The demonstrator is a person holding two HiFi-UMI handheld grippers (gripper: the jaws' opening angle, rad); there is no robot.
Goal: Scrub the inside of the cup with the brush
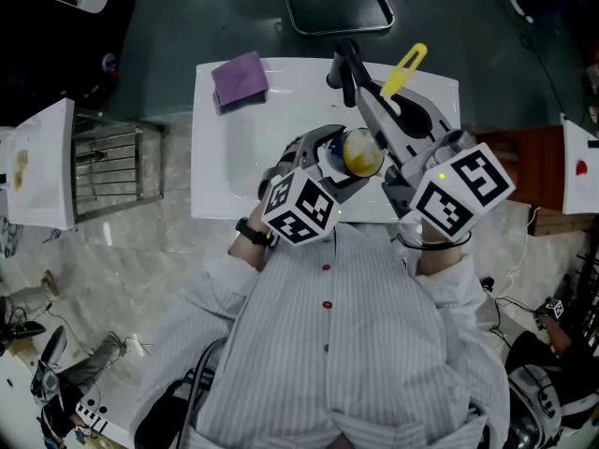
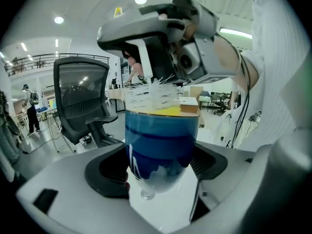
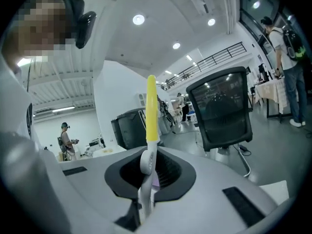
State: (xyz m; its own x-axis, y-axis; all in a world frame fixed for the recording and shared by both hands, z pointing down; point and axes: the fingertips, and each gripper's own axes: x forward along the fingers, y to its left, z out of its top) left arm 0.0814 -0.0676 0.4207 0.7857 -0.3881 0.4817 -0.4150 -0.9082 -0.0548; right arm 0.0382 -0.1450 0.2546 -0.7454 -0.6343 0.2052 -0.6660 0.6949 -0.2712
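Over white table [image 1: 234, 162], left gripper [image 2: 161, 168] clamps cup [image 2: 163, 133], right gripper [image 3: 149, 173] pinches brush [image 3: 151, 108] at rim.

From the head view, most of the cup [image 1: 361, 154] is hidden; the bristles of the brush [image 1: 403, 69] cannot be seen there.

The cup [image 1: 360, 152] is over the counter [image 1: 281, 129] front edge, with the brush [image 1: 404, 68] in it. The cloth [image 1: 241, 79] lies on the counter's rear left. The rack [image 1: 108, 162] stands left of the counter.
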